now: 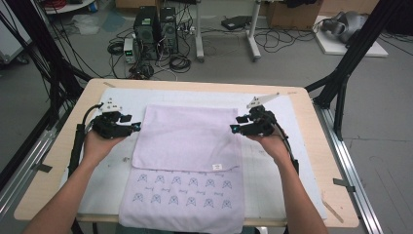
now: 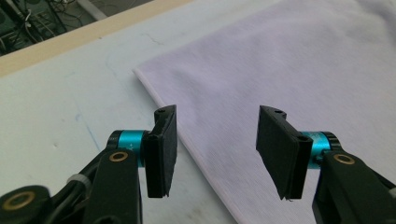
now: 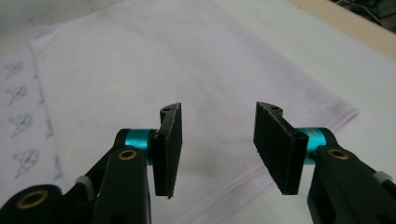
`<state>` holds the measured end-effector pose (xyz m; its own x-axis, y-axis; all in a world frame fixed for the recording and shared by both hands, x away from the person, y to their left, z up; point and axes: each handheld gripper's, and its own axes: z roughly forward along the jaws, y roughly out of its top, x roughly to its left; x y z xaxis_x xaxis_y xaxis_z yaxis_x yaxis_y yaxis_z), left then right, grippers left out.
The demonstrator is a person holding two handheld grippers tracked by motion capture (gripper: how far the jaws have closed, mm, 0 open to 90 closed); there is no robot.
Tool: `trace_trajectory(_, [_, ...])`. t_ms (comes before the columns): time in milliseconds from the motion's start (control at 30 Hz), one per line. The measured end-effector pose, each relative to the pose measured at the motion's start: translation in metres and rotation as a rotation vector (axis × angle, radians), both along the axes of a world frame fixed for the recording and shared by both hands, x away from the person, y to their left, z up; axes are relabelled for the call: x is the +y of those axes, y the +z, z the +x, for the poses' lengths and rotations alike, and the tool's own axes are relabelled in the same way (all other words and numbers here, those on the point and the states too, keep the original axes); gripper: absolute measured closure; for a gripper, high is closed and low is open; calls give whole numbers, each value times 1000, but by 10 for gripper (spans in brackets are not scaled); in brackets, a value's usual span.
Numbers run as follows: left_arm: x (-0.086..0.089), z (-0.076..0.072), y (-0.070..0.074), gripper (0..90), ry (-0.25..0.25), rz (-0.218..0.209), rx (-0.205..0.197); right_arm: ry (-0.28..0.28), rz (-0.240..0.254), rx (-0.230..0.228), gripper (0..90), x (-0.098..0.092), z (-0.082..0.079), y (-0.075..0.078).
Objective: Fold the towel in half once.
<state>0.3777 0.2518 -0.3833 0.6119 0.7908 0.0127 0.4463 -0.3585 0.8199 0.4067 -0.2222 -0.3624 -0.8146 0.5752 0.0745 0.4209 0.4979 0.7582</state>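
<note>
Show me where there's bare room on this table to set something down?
Free: the white mat right of the folded lavender towel, a strip left of it, and the band beyond its far edge. Crowded: the towel's side edges, where the left gripper and right gripper hover open.

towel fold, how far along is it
One fold looks done: the plain upper part of the towel lies doubled over, and the printed part near the table's front edge remains uncovered. Nothing is in hand: the left gripper and the right gripper stand open with nothing between the pads, one at each side edge. Probably left: another fold.
</note>
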Motion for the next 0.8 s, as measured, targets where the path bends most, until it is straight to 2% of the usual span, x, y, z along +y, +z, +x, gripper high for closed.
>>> trace_trajectory(100, [0, -17, -8, 483, -24, -2, -1, 22, 11, -3, 538, 2, -19, -13])
trace_trajectory(200, [-2, -33, -16, 488, -49, 3, 3, 44, -23, 11, 568, 4, -36, -28])
trace_trajectory(267, [-2, -40, -21, 515, -70, 17, 25, 64, -32, 22, 593, 5, -44, -36])
trace_trajectory(367, [-3, -50, -32, 559, -102, 18, 53, 82, -58, 45, 591, 7, -51, -47])
trace_trajectory(400, [-3, -53, -36, 570, -117, 13, 59, 89, -68, 73, 577, 8, -51, -50])
trace_trajectory(467, [-5, -60, -42, 620, -141, 8, 65, 116, -91, 92, 572, 13, -54, -53])
trace_trajectory(533, [-10, -64, -46, 628, -184, 47, 88, 140, -119, 99, 578, 19, -57, -55])
trace_trajectory(600, [-14, -67, -46, 641, -214, 62, 85, 155, -130, 100, 599, 22, -58, -57])
trace_trajectory(667, [-17, -68, -47, 653, -233, 83, 85, 154, -119, 92, 605, 21, -61, -63])
trace_trajectory(733, [-17, -66, -52, 658, -231, 106, 112, 142, -116, 106, 617, 19, -63, -72])
trace_trajectory(767, [-17, -66, -54, 659, -228, 102, 117, 130, -86, 75, 634, 16, -66, -75])
trace_trajectory(800, [-15, -66, -57, 662, -227, 84, 109, 122, -72, 65, 637, 14, -68, -77])
